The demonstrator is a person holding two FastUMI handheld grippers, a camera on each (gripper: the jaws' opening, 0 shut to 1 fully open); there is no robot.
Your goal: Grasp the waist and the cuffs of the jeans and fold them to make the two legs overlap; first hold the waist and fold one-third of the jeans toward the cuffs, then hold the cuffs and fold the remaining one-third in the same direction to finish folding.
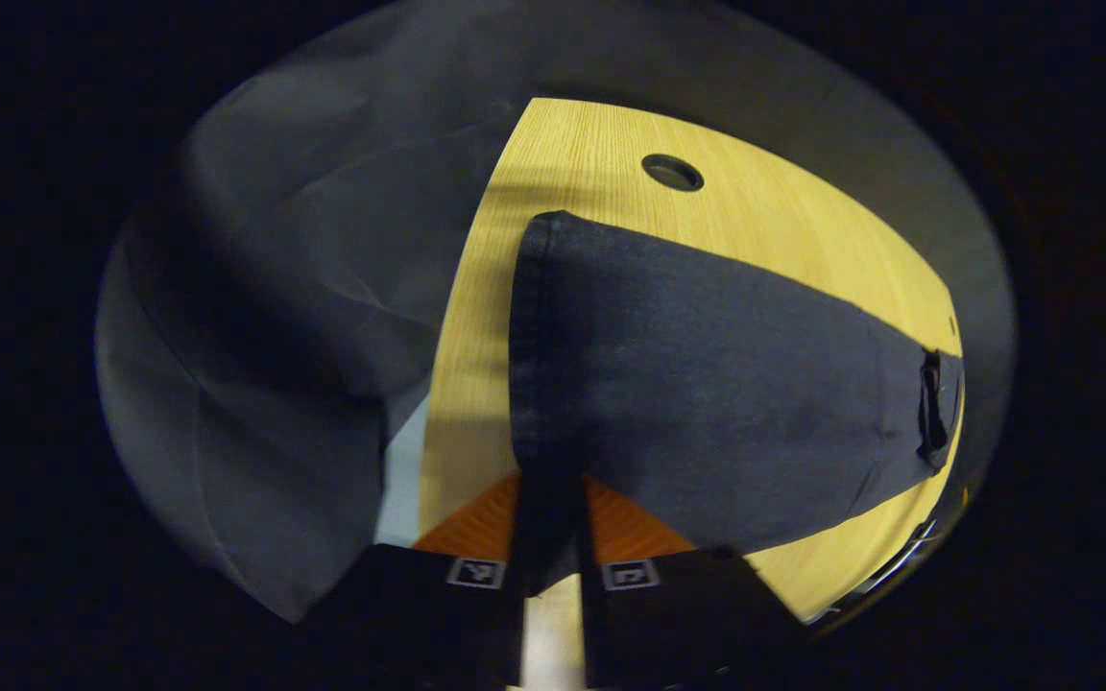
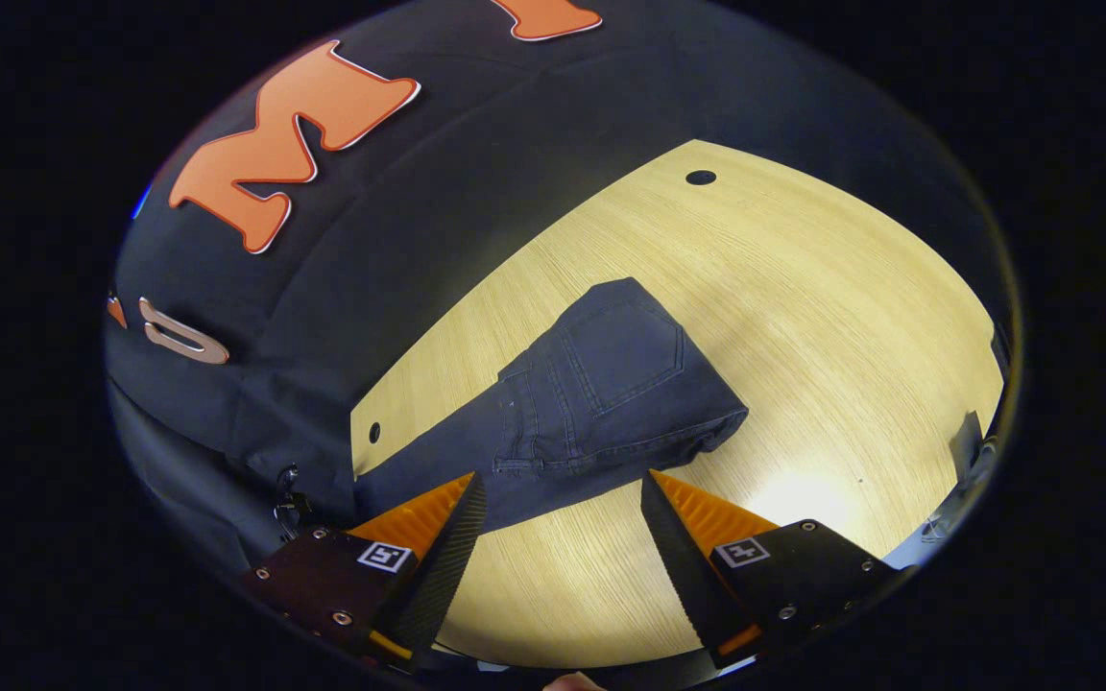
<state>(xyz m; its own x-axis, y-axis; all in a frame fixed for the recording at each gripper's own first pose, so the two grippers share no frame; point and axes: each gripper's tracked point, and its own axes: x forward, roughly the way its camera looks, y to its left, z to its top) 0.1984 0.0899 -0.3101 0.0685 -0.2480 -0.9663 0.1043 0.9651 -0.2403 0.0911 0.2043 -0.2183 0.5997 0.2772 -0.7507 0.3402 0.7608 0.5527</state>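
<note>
Left gripper (image 1: pixel 550 537): fingers clamped on a fold of the jeans (image 1: pixel 707 384). Right gripper (image 2: pixel 563 523): jaws spread, holding nothing, above the table (image 2: pixel 803 317). Beyond, the jeans lie folded on the tabletop, back pocket (image 2: pixel 625 355) upward.

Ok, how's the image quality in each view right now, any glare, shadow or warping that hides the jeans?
Left gripper view: dim, the jeans dark and slightly soft, shadow around the closed hand-held gripper; fisheye bends the table edge. Right gripper view: brighter and sharper, a glare patch on the table beside the jeans, pocket seams clear between the open fingers.
</note>
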